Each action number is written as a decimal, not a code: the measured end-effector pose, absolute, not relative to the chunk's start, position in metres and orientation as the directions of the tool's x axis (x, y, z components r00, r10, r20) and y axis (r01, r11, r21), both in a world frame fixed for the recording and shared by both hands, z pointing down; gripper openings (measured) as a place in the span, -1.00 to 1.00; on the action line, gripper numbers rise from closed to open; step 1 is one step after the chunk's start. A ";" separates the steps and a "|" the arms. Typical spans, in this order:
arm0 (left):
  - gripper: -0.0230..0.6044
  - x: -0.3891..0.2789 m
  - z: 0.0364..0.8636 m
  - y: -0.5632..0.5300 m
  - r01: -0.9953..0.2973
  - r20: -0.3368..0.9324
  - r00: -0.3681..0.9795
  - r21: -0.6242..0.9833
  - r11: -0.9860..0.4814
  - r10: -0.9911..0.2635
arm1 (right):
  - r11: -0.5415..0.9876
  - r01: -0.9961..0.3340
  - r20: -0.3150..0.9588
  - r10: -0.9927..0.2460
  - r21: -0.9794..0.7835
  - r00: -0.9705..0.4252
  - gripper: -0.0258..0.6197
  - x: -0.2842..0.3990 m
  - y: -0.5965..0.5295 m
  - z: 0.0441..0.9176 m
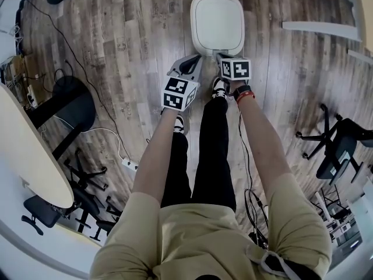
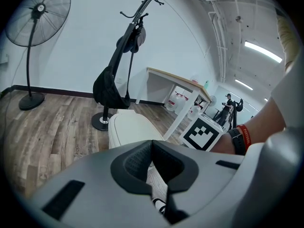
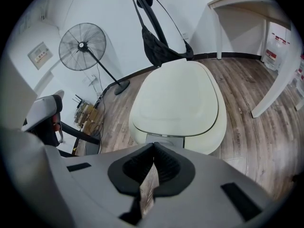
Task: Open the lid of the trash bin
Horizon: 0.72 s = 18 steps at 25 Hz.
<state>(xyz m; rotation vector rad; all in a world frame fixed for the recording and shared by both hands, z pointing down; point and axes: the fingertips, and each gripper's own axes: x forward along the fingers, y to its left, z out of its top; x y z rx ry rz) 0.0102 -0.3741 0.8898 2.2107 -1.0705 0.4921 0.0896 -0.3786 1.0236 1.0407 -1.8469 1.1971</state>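
The white trash bin (image 1: 217, 22) stands on the wood floor ahead of my feet, its lid (image 3: 178, 103) down flat. In the head view my right gripper (image 1: 221, 56) points at the bin's near edge, just short of the grey front tab (image 3: 164, 137). It is shut with nothing between its jaws (image 3: 153, 150). My left gripper (image 1: 194, 61) hangs a little lower left of the bin's near corner, also shut and empty (image 2: 152, 145). From the left gripper view the bin (image 2: 130, 127) lies just beyond the jaw tips, and the right gripper's marker cube (image 2: 204, 133) is at the right.
A coat rack with a black bag (image 2: 114, 84) and a standing fan (image 2: 40, 11) stand behind the bin. A white desk (image 2: 178, 82) is to the right. A round white table (image 1: 29, 150), office chairs (image 1: 338, 144) and floor cables (image 1: 128, 165) flank me.
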 end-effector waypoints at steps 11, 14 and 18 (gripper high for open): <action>-0.85 0.013 0.895 -0.367 -0.799 0.577 0.599 0.381 -0.466 -0.555 | 0.244 -0.884 0.849 -0.267 -0.398 -0.456 -0.88 0.093 -0.377 1.027; -0.85 0.014 0.895 -0.368 -0.799 0.579 0.598 0.379 -0.466 -0.555 | 0.248 -0.883 0.847 -0.271 -0.398 -0.458 -0.88 0.094 -0.378 1.027; -0.85 0.014 0.892 -0.365 -0.802 0.582 0.594 0.377 -0.463 -0.556 | 0.254 -0.880 0.844 -0.270 -0.401 -0.463 -0.88 0.095 -0.378 1.025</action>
